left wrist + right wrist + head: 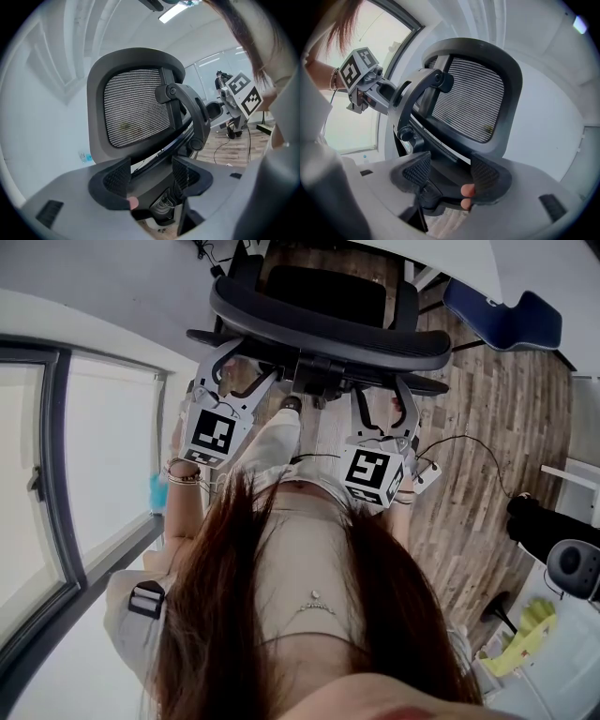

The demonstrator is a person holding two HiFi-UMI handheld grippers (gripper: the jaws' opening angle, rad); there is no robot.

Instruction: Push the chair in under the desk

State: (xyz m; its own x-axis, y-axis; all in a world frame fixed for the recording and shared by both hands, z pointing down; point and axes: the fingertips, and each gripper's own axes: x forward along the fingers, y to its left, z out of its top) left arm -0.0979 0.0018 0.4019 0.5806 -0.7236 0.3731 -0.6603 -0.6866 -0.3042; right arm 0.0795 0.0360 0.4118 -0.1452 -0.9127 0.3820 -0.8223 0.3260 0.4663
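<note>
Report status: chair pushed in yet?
Done: left tool and right tool are at the chair back, jaws apart with its frame between. In hand: lining up for the push, it seems. Remaining: the push itself; the seat shows uncovered from above.

- No words, brands or numbers readable anywhere.
- Only black-and-white square patterns, not letters: on the left cube [208, 435] behind the left claw [151, 176], and on the right cube [370, 474] behind the right claw [450, 176].
</note>
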